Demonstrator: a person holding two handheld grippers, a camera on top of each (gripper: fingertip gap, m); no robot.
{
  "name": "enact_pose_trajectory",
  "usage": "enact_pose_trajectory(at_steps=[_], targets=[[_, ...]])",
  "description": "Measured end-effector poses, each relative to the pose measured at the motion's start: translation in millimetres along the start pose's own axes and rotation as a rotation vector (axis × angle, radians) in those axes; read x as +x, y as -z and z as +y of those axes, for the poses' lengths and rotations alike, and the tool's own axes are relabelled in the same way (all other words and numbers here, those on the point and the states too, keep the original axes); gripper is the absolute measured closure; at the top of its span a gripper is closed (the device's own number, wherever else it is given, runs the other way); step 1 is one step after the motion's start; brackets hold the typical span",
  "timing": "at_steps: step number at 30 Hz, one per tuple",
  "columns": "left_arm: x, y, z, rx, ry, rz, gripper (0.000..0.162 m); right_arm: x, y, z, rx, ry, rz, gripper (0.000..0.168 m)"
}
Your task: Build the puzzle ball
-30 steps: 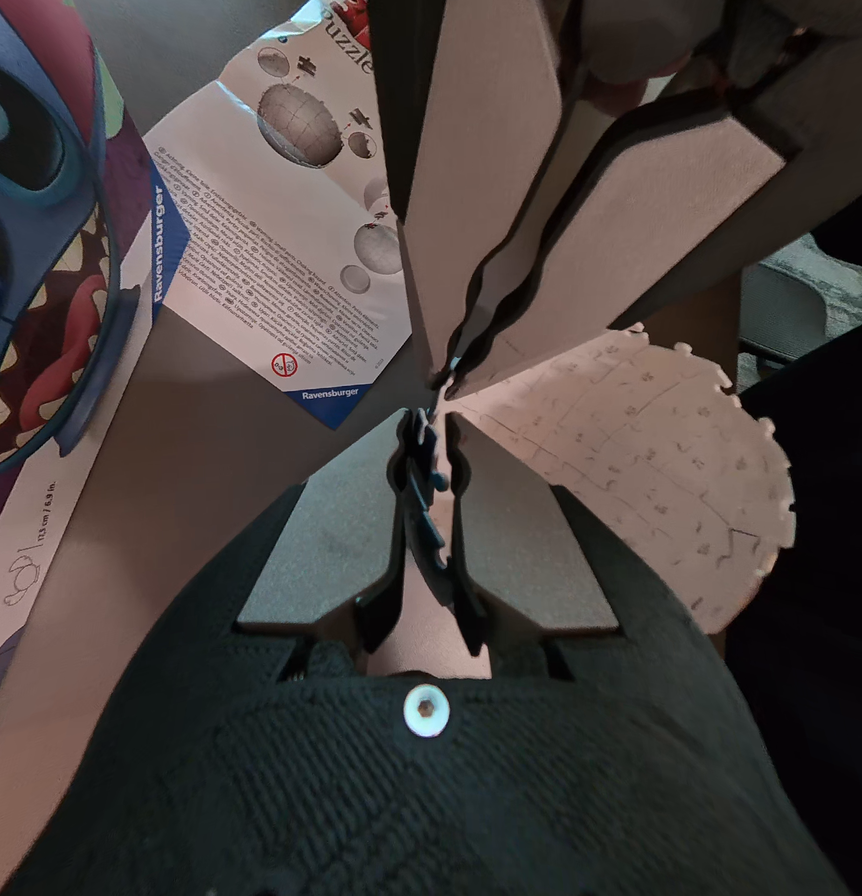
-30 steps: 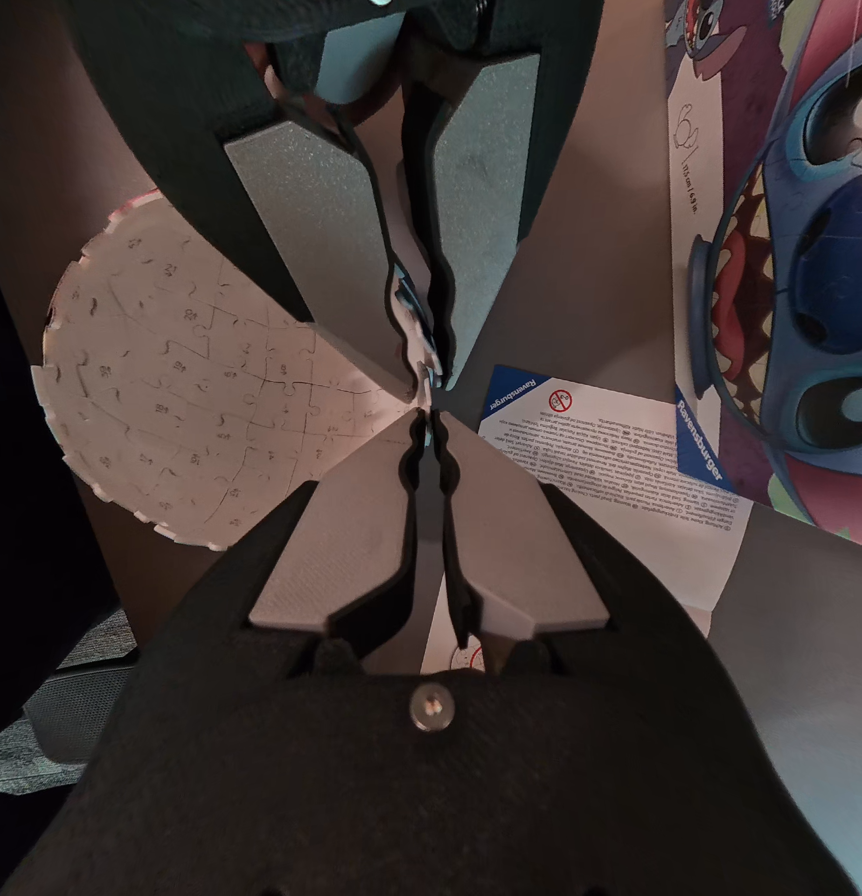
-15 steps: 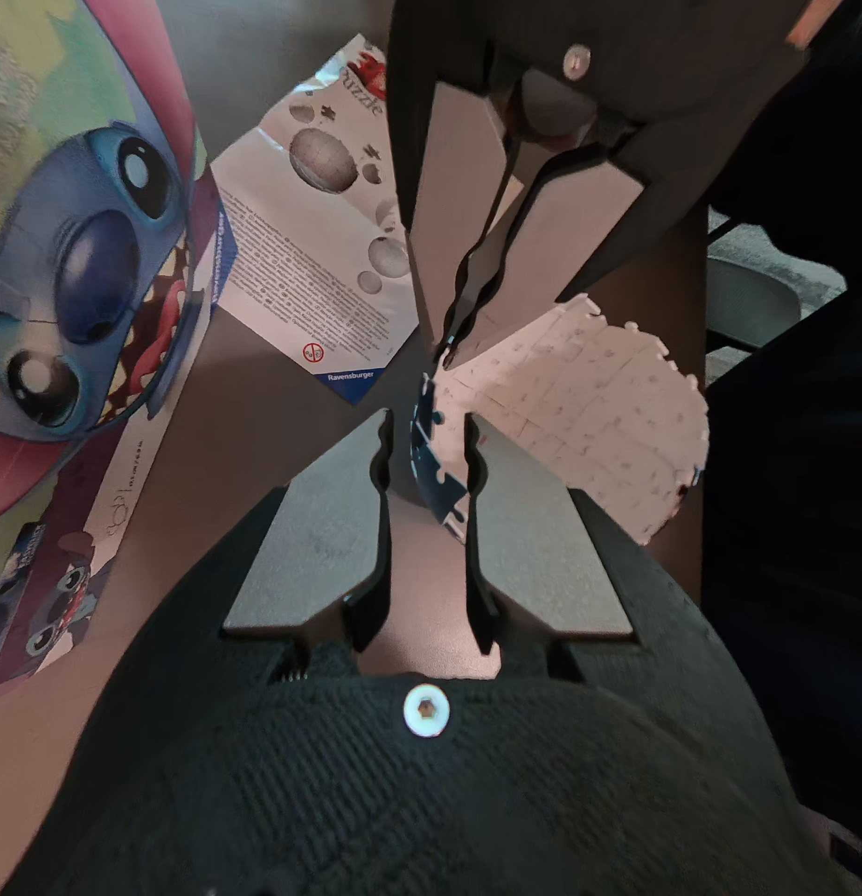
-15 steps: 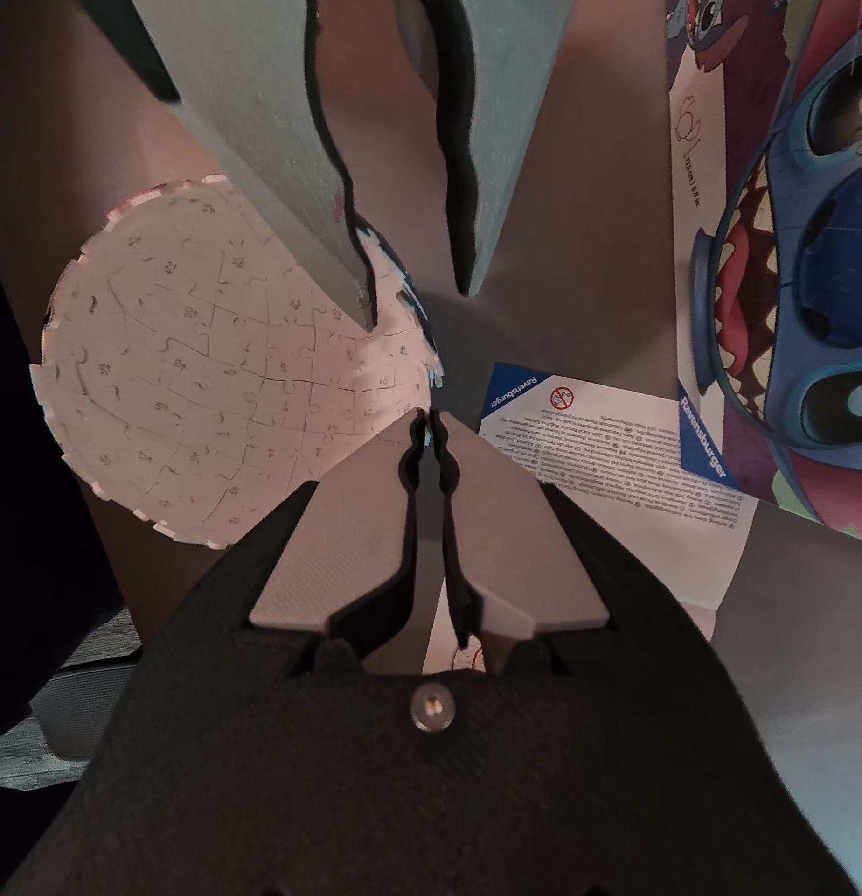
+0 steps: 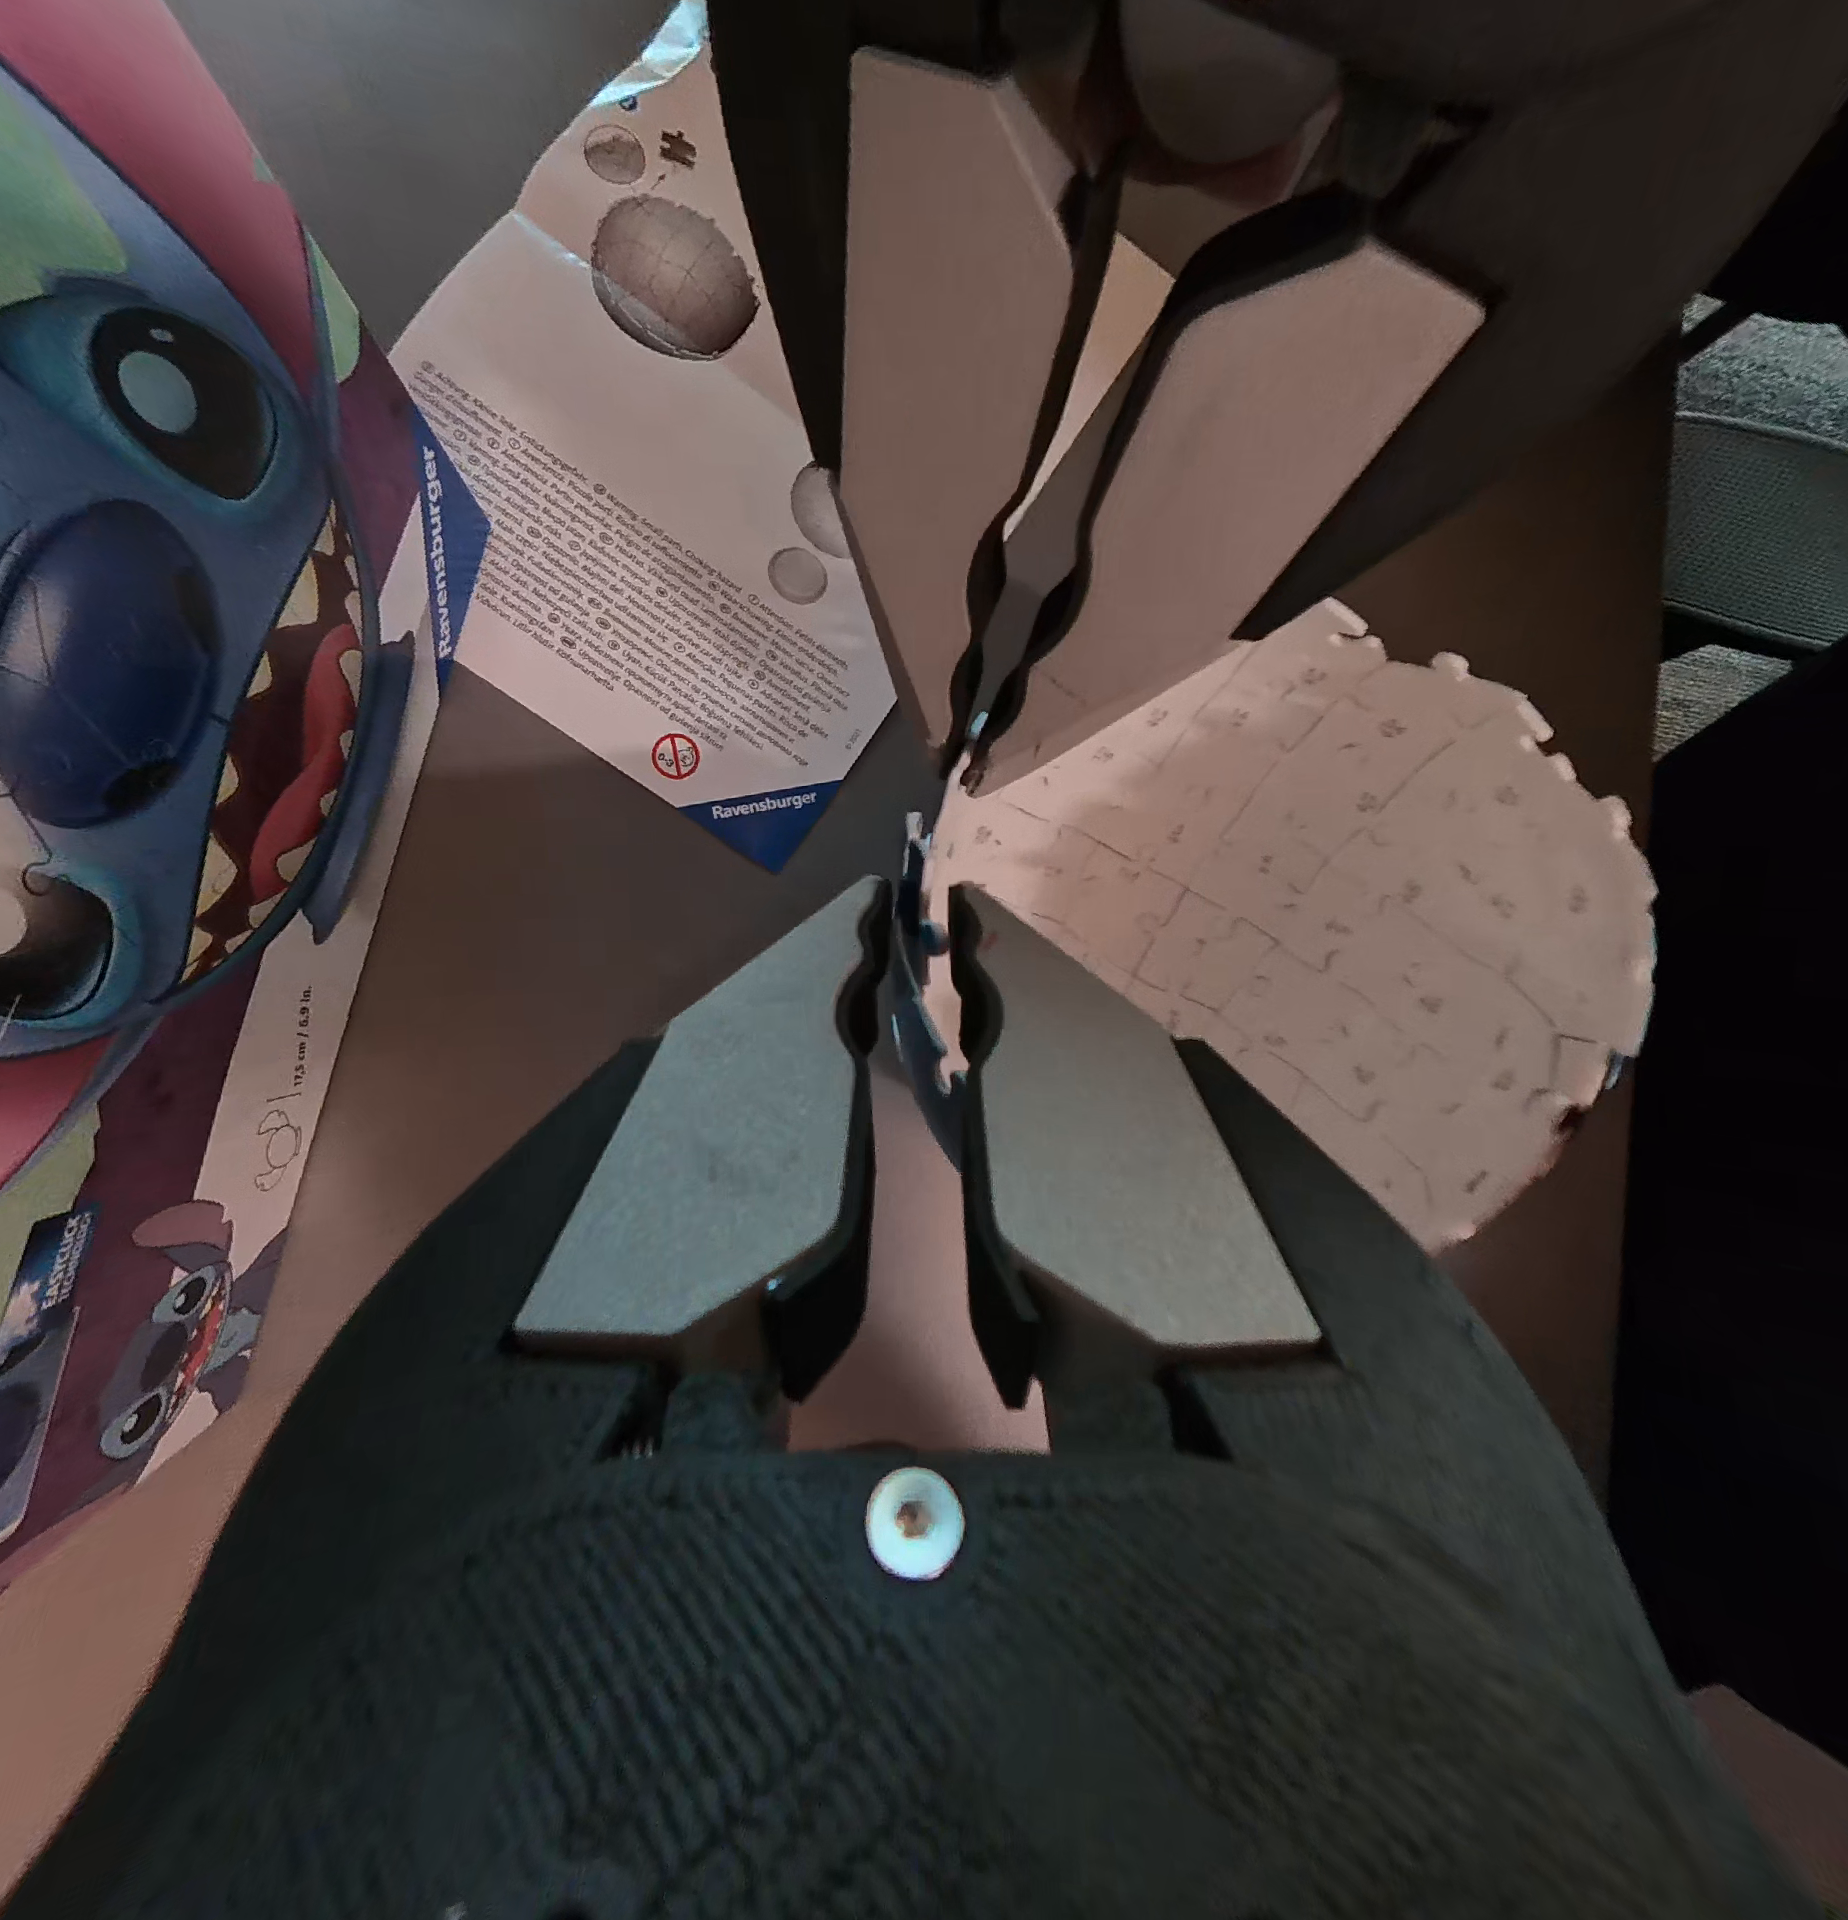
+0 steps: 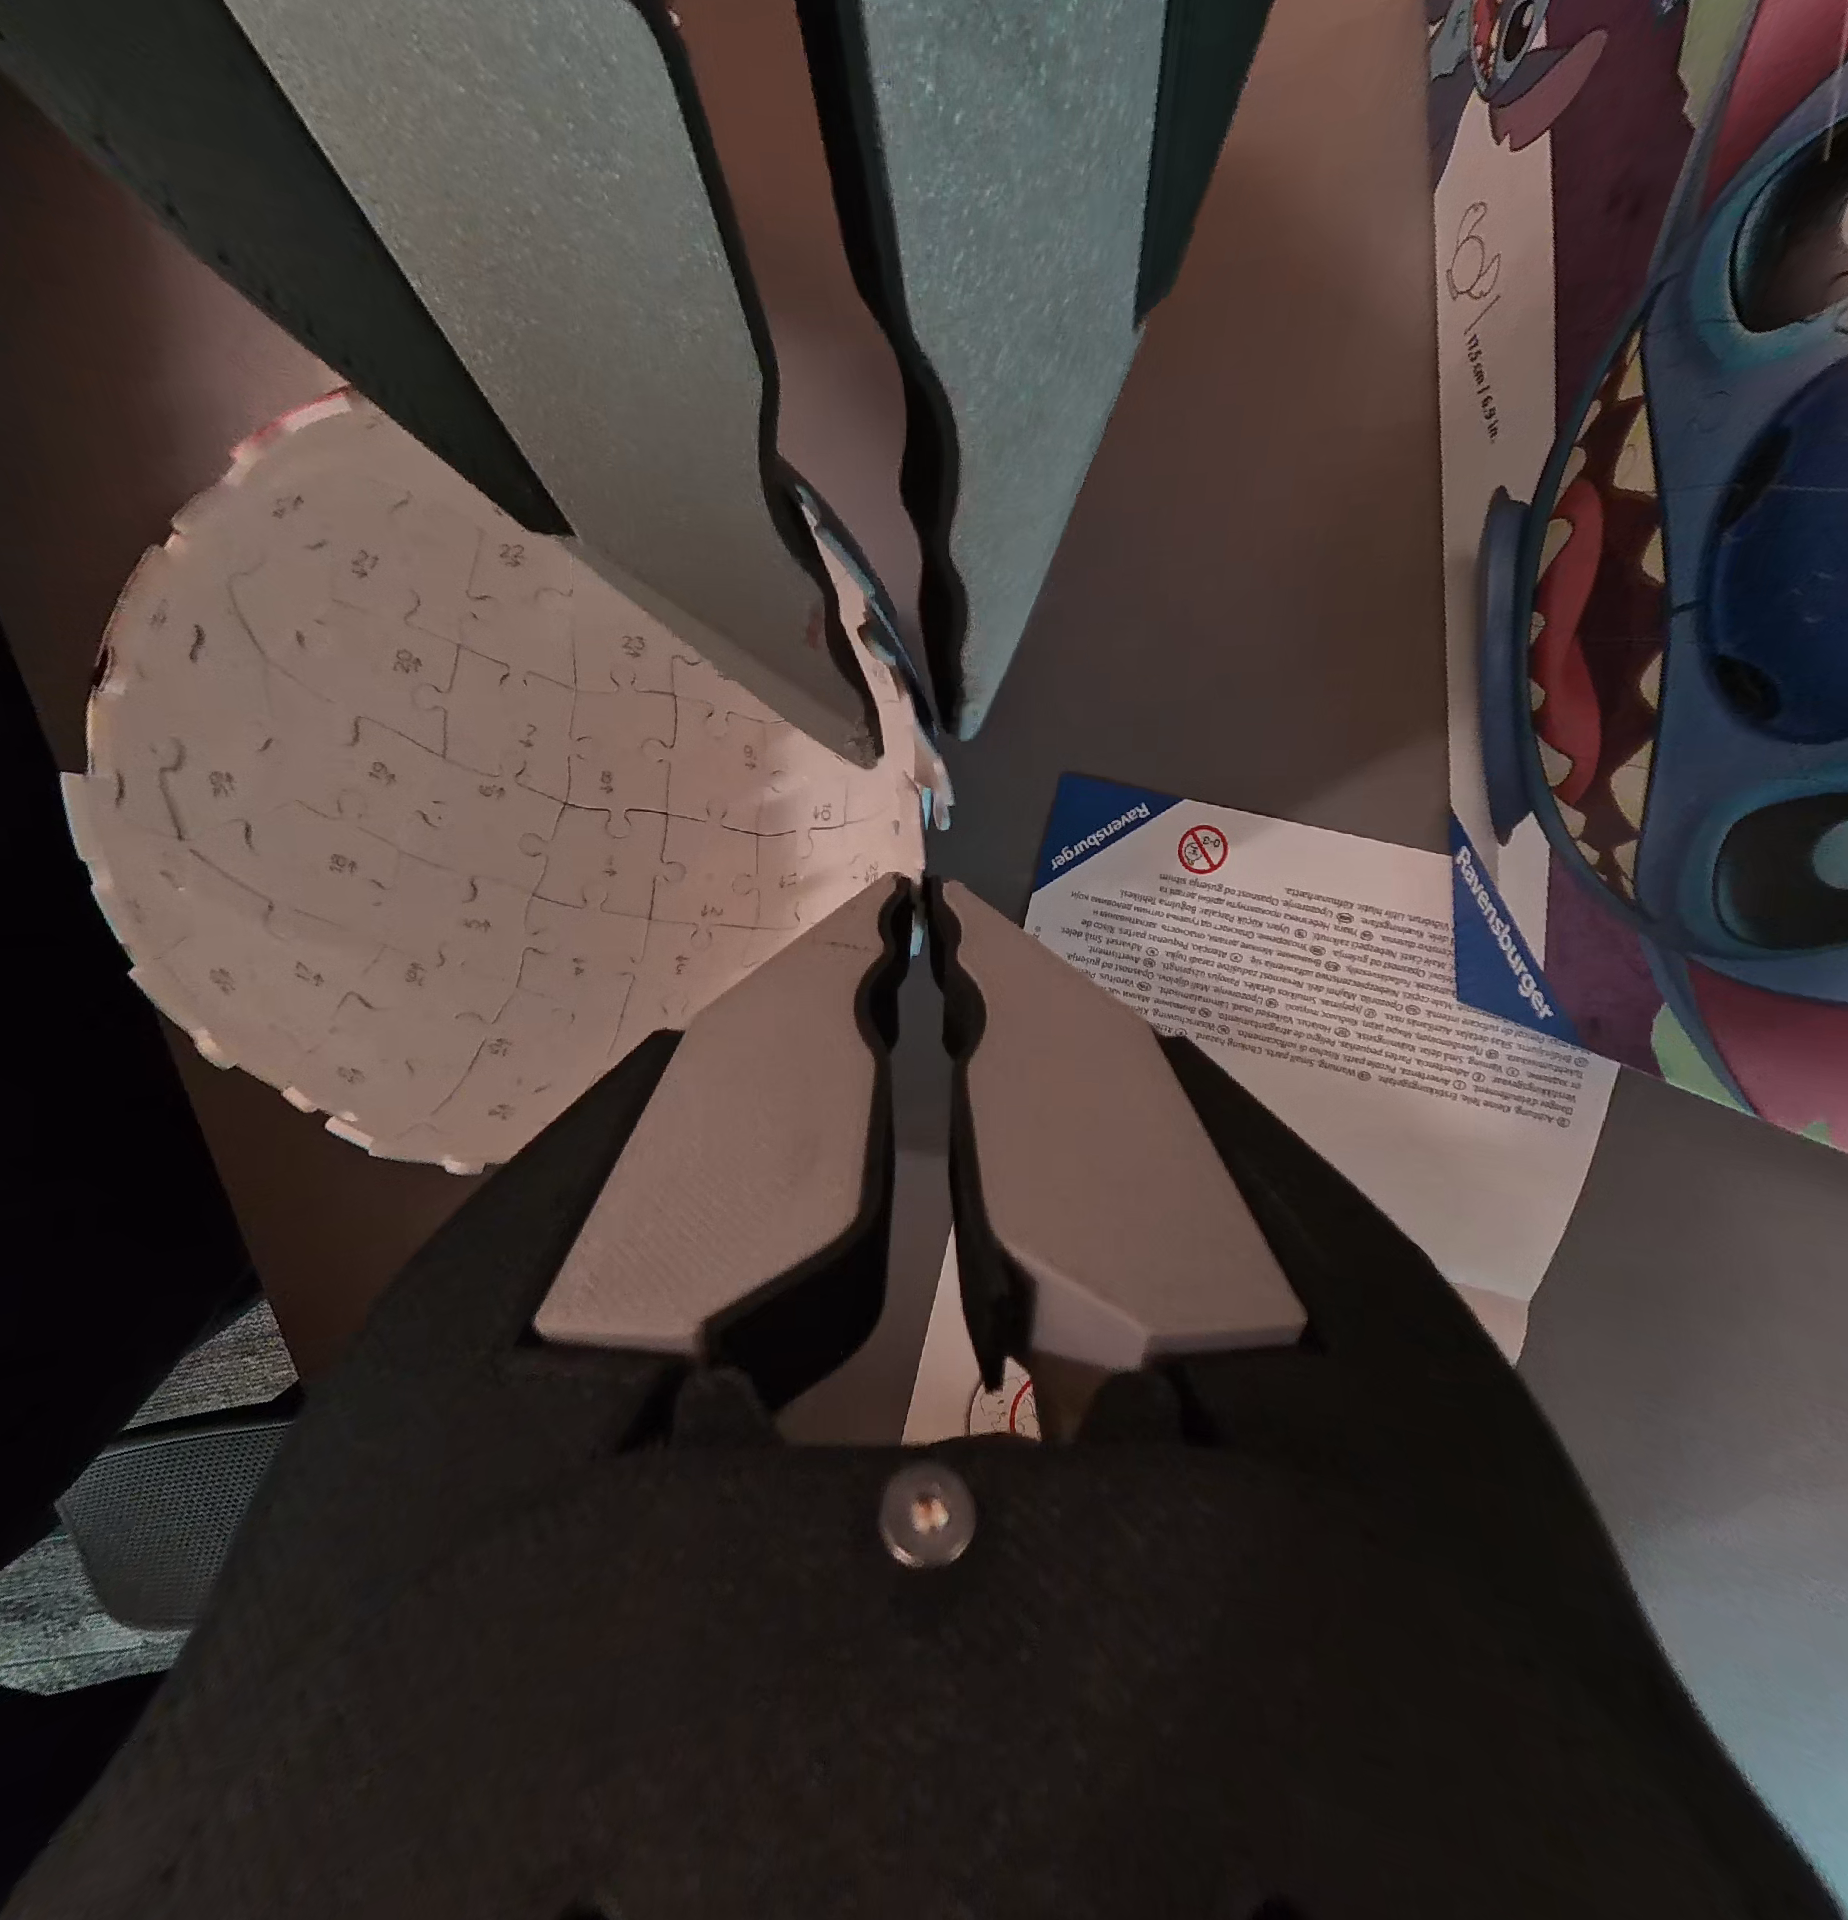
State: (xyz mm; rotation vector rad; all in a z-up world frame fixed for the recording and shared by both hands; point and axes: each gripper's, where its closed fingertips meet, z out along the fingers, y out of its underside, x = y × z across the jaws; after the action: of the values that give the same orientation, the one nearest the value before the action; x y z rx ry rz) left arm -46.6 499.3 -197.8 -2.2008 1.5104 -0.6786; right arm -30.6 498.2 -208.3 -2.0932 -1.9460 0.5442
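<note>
Fingers [image 5: 915, 940] astride puzzle-shell [image 5: 1315, 935] rim

Printed text on instruction leaflet [image 5: 629, 582], puzzle box [image 5: 120, 727]; numbered puzzle-ball pieces [image 6: 400, 790].

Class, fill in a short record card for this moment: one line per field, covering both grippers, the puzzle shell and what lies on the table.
Left gripper: closed on the shell's rim
Right gripper: closed, tips at the same rim
Puzzle shell: part-built dome, pale numbered inner side showing, edge jagged
Instruction sheet: lying flat on table
Puzzle box: cartoon print, beside the sheet
Table: brown
</note>
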Motion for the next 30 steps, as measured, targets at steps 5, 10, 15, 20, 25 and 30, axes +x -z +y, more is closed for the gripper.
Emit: enact_pose_trajectory(at_steps=[5, 10, 15, 20, 25, 30], targets=[[-0.9, 0.3, 0.6, 0.002, -0.012, -0.017, 0.157, 0.2, -0.1, 0.2, 0.002, -0.009, -0.004, 0.168], [-0.7, 0.3, 0.5, 0.013, -0.045, -0.022, 0.159, -0.9, 0.2, 1.0, 0.004, -0.017, -0.013, 0.168], [-0.5, -0.2, 0.2, 0.008, -0.073, -0.037, 0.158, -0.8, -0.1, 1.3, 0.002, -0.029, -0.019, 0.168], [-1.1, -0.8, -0.1, 0.007, -0.081, -0.053, 0.158, -0.6, -0.1, 1.6, -0.001, -0.014, -0.019, 0.168], [-1.2, -0.3, 0.1, 0.008, -0.091, -0.057, 0.159, -0.2, 0.2, 1.6, 0.001, -0.017, -0.023, 0.168], [-1.1, -0.6, 0.0, 0.008, -0.103, -0.061, 0.159, -0.2, 0.1, 1.6, 0.002, -0.027, -0.027, 0.168]])
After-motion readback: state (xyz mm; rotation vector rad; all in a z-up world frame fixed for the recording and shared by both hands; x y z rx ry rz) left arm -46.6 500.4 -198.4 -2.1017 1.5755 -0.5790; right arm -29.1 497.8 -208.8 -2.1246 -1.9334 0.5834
